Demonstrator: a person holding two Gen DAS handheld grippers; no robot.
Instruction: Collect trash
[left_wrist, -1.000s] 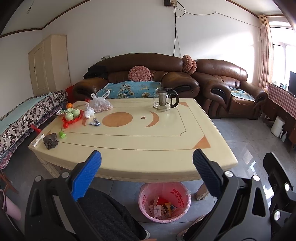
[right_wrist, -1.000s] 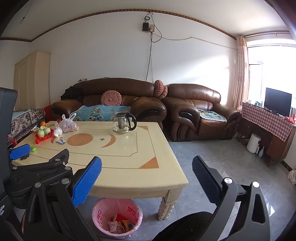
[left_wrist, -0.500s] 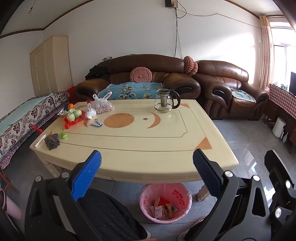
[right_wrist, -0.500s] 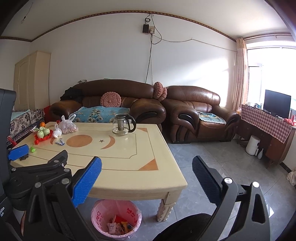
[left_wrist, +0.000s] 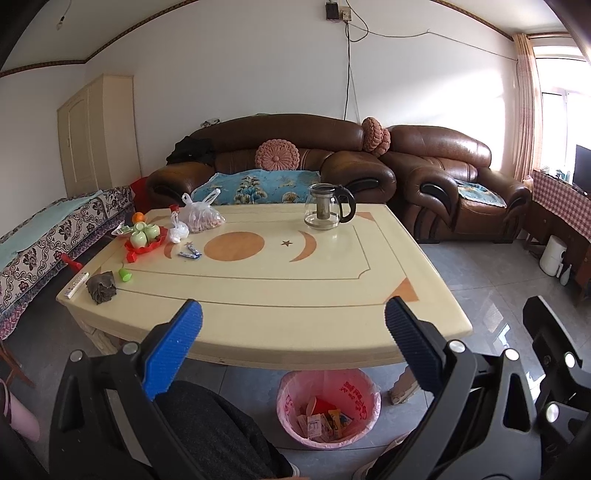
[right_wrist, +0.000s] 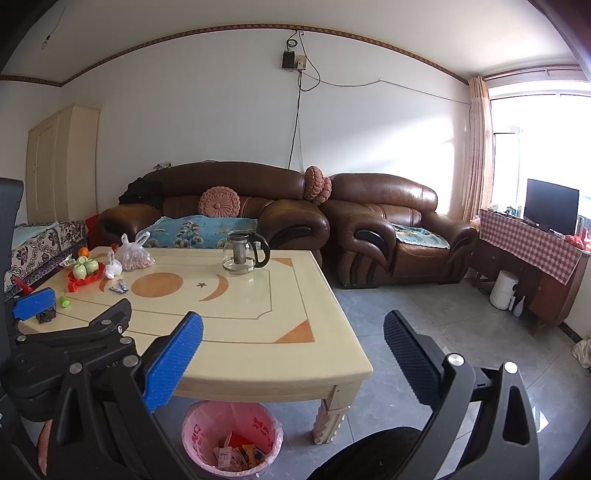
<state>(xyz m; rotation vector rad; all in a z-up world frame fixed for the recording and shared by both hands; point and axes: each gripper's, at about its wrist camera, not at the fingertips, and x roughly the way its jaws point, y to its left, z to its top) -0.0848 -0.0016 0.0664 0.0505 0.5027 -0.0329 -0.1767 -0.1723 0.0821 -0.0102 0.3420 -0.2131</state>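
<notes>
Both claws were spread wide and empty: your left claw (left_wrist: 293, 325), then your right claw (right_wrist: 293, 336). Trash lay at the counter (left_wrist: 258, 295) left end: a crumpled wad (left_wrist: 100, 287), small wrappers (left_wrist: 190, 253). Reach left first, pinch low, carry to the pink bin (left_wrist: 328, 410) beneath the near edge.

Home living room: leather sofa (right_wrist: 221, 210), television (right_wrist: 552, 206)

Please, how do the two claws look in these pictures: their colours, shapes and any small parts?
The left claw and the right claw look alike: a black plastic frame with triangular cut-outs and silver screw heads. Each carries two flat ribbed pads: a bright blue one and a dark navy one. No cables show.
</notes>
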